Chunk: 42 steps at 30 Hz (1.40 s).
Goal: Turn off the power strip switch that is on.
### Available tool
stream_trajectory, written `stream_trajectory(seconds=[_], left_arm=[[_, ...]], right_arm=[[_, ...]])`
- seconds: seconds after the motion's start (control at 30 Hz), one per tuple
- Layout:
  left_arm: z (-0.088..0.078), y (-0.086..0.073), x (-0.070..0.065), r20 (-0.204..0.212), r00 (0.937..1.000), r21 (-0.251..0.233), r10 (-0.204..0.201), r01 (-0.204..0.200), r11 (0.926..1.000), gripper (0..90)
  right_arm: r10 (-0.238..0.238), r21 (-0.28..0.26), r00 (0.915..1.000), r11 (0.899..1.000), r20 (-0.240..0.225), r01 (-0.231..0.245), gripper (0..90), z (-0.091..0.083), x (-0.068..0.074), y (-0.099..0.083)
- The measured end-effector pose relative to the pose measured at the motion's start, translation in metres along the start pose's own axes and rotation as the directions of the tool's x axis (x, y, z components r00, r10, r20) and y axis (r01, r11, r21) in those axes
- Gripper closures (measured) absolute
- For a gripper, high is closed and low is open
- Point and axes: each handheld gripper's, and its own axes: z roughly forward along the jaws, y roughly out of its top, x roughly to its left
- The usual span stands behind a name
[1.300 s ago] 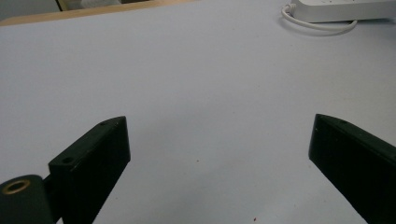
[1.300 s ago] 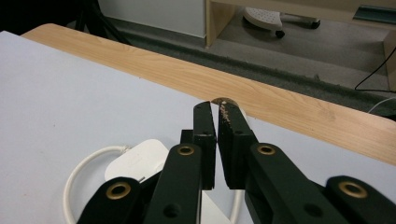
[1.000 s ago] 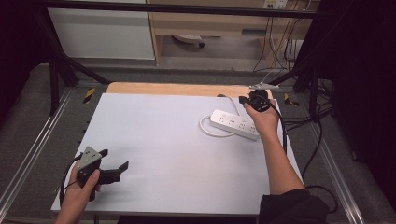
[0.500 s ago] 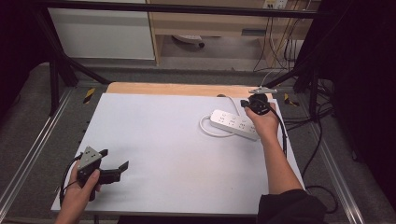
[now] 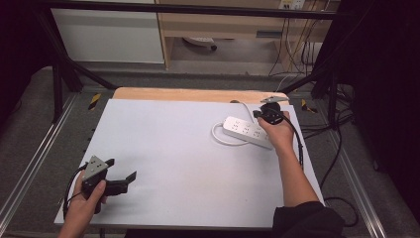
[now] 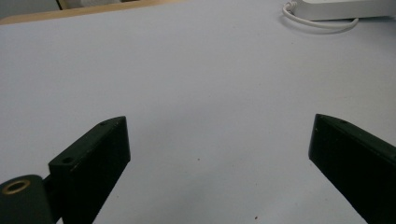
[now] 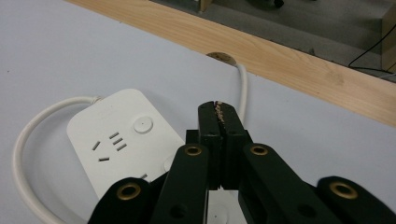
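the table (image 5: 163,148) is covered by a pale sheet, with a bare wooden strip (image 5: 198,94) left along its far edge. near that edge, on the person's right, a white power strip (image 5: 247,131) is laid flat, sockets up; its cable (image 5: 220,140) is looped beside it and led away through a round hole (image 7: 221,57) in the wood, presumably to keep the lead off the work surface.

the right gripper (image 5: 265,113) is held over the far end of the power strip, jaws pressed together with nothing between them. in the right gripper view the closed tips (image 7: 220,116) are seen just past the strip's end, beside its round button (image 7: 142,124), so a press rather than a grasp is judged to be intended.

the left gripper (image 5: 126,181) is parked at the near left corner, well apart from the strip, jaws spread wide and empty, apparently kept out of the way.
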Motion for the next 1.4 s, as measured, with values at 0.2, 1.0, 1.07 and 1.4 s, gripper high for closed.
stream_trajectory(seconds=[0.2,1.0,1.07,1.4], left_arm=[[0.0,0.0,0.0,0.0,1.0,0.0,0.0,0.0,1.0,5.3],[0.0,0.0,0.0,0.0,1.0,0.005,0.001,-0.001,1.0,5.3],[0.0,0.0,0.0,0.001,1.0,0.005,0.0,0.0,1.0,5.3],[0.0,0.0,0.0,0.001,1.0,0.005,0.0,0.0,1.0,5.3]], right_arm=[[0.0,0.029,1.0,1.0,-0.006,0.001,90.0,0.005,0.002,-0.006],[-0.01,0.065,0.9994,0.998,-0.032,0.012,90.0,0.013,0.011,-0.011],[-0.017,0.069,0.9994,0.997,-0.029,0.019,90.0,0.014,0.012,-0.011],[-0.009,0.09,0.9995,0.996,-0.03,0.012,90.0,0.016,0.014,-0.011]])
